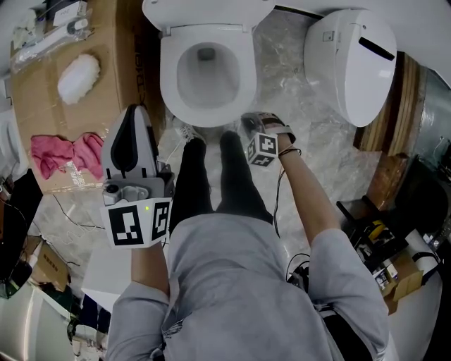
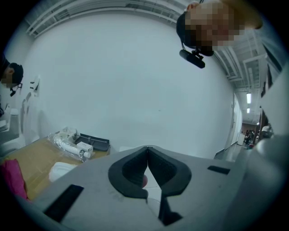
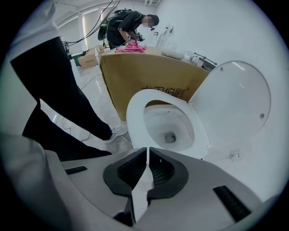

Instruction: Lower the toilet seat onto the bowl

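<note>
The white toilet seat [image 1: 168,79] lies flat on the bowl [image 1: 208,81]; its lid [image 1: 204,10] stands upright behind. In the right gripper view the seat [image 3: 134,113] rings the bowl and the lid [image 3: 232,101] leans back against the wall. My right gripper [image 1: 248,120] hovers just off the bowl's front right rim, apart from the seat; its jaws [image 3: 148,149] are shut with nothing between them. My left gripper [image 1: 136,110] is held up at the left, away from the toilet, pointing at a bare white wall, shut and empty [image 2: 147,149].
A cardboard box [image 1: 63,99] left of the toilet carries a pink cloth [image 1: 60,154] and a white pad [image 1: 79,76]. Another white toilet part [image 1: 352,63] lies at the right. The person's legs [image 1: 211,176] stand before the bowl. Cables run over the floor. Another person [image 3: 128,25] stands behind the box.
</note>
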Available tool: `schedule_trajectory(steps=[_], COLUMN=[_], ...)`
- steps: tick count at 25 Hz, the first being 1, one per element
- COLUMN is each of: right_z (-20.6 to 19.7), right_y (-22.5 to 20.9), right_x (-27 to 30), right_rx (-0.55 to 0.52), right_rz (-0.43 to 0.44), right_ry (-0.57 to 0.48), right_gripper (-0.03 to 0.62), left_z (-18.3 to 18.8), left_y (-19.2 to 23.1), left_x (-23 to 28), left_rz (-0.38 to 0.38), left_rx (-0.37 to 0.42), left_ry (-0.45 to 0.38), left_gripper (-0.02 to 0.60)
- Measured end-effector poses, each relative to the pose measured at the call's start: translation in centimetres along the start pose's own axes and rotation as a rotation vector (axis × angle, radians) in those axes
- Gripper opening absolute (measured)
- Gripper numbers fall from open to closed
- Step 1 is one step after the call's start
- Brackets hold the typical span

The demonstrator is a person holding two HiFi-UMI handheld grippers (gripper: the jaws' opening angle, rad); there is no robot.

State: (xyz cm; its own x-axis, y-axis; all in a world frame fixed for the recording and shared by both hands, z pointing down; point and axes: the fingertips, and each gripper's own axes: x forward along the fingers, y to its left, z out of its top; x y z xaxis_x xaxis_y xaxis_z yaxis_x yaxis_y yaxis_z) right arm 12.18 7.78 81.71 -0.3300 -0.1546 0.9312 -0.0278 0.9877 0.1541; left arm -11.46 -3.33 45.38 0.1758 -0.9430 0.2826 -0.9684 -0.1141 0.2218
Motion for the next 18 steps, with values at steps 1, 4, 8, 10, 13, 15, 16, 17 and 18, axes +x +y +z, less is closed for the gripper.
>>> schedule_trajectory(steps=[1,4,8,10,13,15,16,17,18], right_z=[-0.1,-0.1,0.5,0.7,1.2,1.8,2.3,2.8,3.4], right_y=[-0.1,-0.3,-0.7,-0.9,-1.6,-2.5,-3.0,-3.5,-3.9], right_x=[0.0,0.2,0.5,0.7,0.6,-0.1,-0.7,-1.3,-2.0], right_rx=[0.006,0.022,0.077,0.144,0.298,0.409,0.456,0.495,0.528], right_rz=[-0.002,-0.007,-0.016,-0.023,-0.047,-0.084,-0.106,-0.128,-0.148], right_ry=[0.002,0.001,-0.012,-0.021,-0.043,-0.076,-0.097,-0.117,-0.137], right_gripper=[0.012,0.008,0.002,0.000,0.000,0.000,0.000,0.000,0.000], left_z=[-0.1,-0.1,-0.2,-0.4,-0.5,-0.2,0.0,0.4,0.7], left_y=[-0.1,-0.3,-0.4,-0.3,-0.1,-0.1,-0.2,-0.2,-0.1], left_x=[0.1,0.2,0.4,0.3,0.3,0.2,0.2,0.1,0.1], left_rz=[-0.003,-0.008,-0.010,-0.011,-0.011,-0.012,-0.013,-0.015,-0.017], left_rx=[0.000,0.002,0.005,0.005,0.004,0.004,0.005,0.007,0.009], left_ry=[0.001,0.004,0.007,0.008,0.007,0.000,-0.005,-0.011,-0.018], left_gripper=[0.000,0.000,0.000,0.000,0.000,0.000,0.000,0.000,0.000])
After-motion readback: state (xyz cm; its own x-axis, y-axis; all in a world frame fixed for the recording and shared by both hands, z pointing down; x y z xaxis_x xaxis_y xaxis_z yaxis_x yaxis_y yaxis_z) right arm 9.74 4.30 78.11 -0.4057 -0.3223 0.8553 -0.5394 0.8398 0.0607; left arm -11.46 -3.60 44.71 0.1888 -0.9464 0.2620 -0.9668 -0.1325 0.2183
